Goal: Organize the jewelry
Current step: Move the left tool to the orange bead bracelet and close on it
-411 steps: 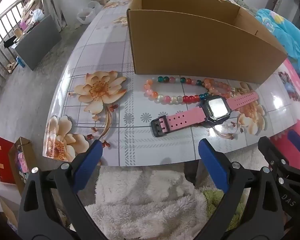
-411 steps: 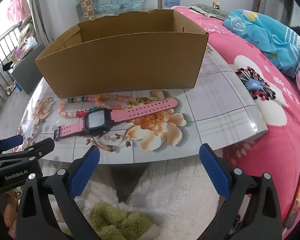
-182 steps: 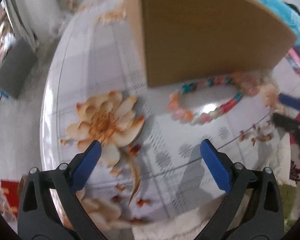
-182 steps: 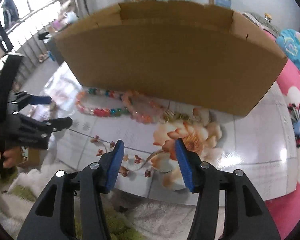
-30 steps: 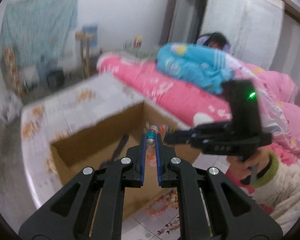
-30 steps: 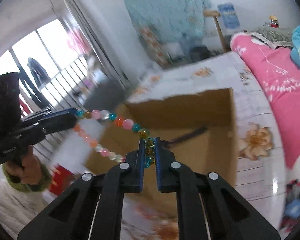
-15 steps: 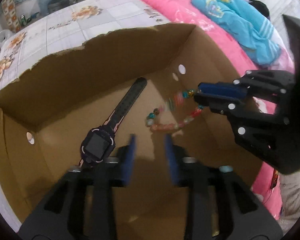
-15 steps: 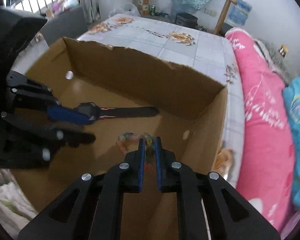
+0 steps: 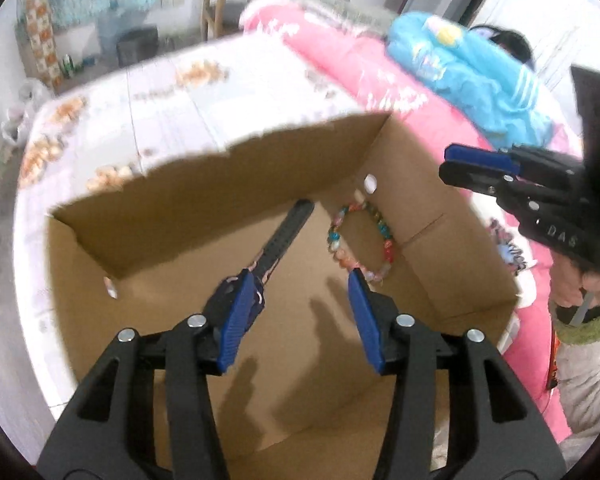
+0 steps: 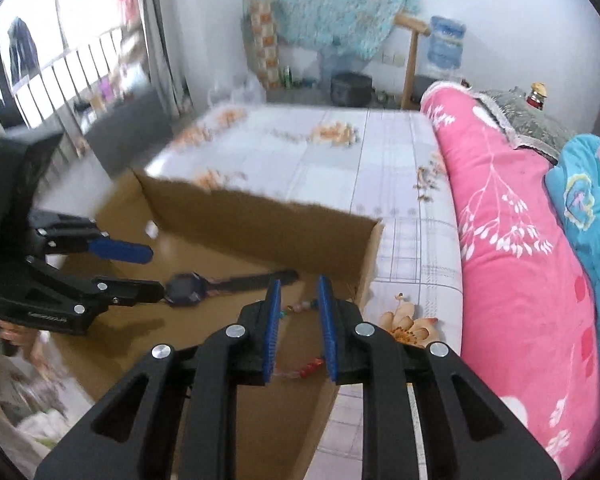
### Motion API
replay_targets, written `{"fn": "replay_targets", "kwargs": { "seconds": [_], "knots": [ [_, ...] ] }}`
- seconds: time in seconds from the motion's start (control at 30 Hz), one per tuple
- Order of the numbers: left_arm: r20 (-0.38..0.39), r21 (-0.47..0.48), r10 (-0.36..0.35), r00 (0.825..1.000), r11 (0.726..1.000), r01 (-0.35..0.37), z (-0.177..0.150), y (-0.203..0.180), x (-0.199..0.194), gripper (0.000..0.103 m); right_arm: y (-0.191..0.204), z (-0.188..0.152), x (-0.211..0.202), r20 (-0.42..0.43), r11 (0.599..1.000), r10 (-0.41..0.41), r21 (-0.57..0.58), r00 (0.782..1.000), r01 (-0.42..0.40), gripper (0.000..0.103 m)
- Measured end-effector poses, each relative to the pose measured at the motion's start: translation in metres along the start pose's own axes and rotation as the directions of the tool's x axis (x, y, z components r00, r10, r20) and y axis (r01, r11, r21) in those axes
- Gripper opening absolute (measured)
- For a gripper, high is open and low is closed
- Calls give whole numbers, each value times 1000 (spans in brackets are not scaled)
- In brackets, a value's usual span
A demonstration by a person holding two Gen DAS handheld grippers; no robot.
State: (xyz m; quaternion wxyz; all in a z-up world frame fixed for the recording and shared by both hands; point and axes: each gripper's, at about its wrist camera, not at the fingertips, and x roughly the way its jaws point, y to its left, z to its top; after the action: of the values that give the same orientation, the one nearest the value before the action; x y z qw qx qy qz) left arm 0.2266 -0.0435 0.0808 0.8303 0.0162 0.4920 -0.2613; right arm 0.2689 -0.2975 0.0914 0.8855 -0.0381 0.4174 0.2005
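An open cardboard box (image 9: 204,208) stands on the floral table. Inside lie a watch with a dark strap (image 9: 284,232) and a bead bracelet (image 9: 360,236), near the far right corner. My left gripper (image 9: 304,292) is open and empty above the box floor, its left finger over the watch face. My right gripper (image 10: 298,292) is open a little and empty above the box's right end; beads (image 10: 300,306) show between and under its fingers. The right gripper also shows in the left wrist view (image 9: 472,164), and the left gripper in the right wrist view (image 10: 140,268), beside the watch (image 10: 188,286).
The box sits on a table with a floral cloth (image 10: 340,152). A bed with pink (image 10: 512,240) and blue bedding (image 9: 472,76) runs along the right. A window with railings (image 10: 60,76) is at the left.
Both grippers have let go of the bead bracelet, which now lies in the box. Both have opened and lifted back from the box floor.
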Motion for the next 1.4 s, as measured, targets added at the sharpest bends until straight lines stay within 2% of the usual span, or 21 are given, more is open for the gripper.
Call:
{"fn": "replay_targets", "kwargs": {
  "seconds": [0.1, 0.17, 0.27, 0.37, 0.5, 0.57, 0.67, 0.77, 0.8, 0.87, 0.93, 1.1, 1.17, 1.23, 1.33, 1.4],
  "knots": [
    [105, 36, 3, 994, 999, -7, -9, -8, -35, 59, -6, -12, -32, 80, 994, 76, 72, 994, -82, 20],
    [187, 77, 2, 982, 997, -17, -25, -17, -64, 66, -5, -29, -57, 148, 984, 126, 109, 981, -142, 22],
    [282, 141, 15, 959, 988, -57, -57, -33, -97, 68, 5, -58, -88, 229, 976, 164, 104, 959, -192, 26],
    [333, 189, 23, 942, 978, -90, -91, -43, -116, 70, 21, -91, -112, 282, 973, 188, 74, 941, -217, 40],
    [341, 198, -14, 940, 979, -57, -136, -48, -125, 70, 41, -131, -115, 267, 959, 240, 81, 933, -270, 42],
    [325, 187, -31, 945, 982, -32, -152, -47, -121, 70, 49, -145, -105, 233, 957, 243, 103, 942, -273, 42],
    [271, 141, -21, 962, 990, -18, -173, -43, -99, 70, 62, -169, -76, 166, 946, 243, 179, 956, -271, 42],
    [226, 96, 1, 974, 995, -23, -184, -37, -72, 70, 72, -187, -49, 94, 950, 187, 235, 978, -204, 42],
    [215, 88, 15, 976, 996, -35, -187, -36, -64, 70, 74, -192, -41, 73, 947, 178, 257, 981, -191, 42],
    [181, 77, 89, 980, 992, -104, -189, -37, -41, 70, 74, -203, -23, 29, 926, 182, 333, 983, -181, 42],
    [165, 71, 155, 974, 983, -168, -186, -38, -20, 70, 76, -210, -16, 7, 912, 190, 369, 982, -179, 41],
    [161, 96, 222, 962, 966, -240, -178, -47, 18, 70, 80, -216, -10, 3, 895, 201, 405, 980, -185, 42],
    [198, 118, 266, 943, 949, -292, -181, -53, 26, 70, 80, -217, -8, -3, 895, 198, 408, 980, -179, 42],
    [211, 122, 281, 936, 943, -310, -182, -56, 31, 70, 77, -217, -5, -3, 889, 209, 417, 978, -189, 42],
    [231, 162, 334, 914, 913, -375, -186, -63, 38, 70, 76, -222, 1, -10, 883, 221, 428, 975, -196, 42],
    [240, 180, 343, 908, 903, -389, -188, -66, 38, 70, 76, -222, 4, -15, 882, 227, 428, 974, -199, 42]
  ]
}}
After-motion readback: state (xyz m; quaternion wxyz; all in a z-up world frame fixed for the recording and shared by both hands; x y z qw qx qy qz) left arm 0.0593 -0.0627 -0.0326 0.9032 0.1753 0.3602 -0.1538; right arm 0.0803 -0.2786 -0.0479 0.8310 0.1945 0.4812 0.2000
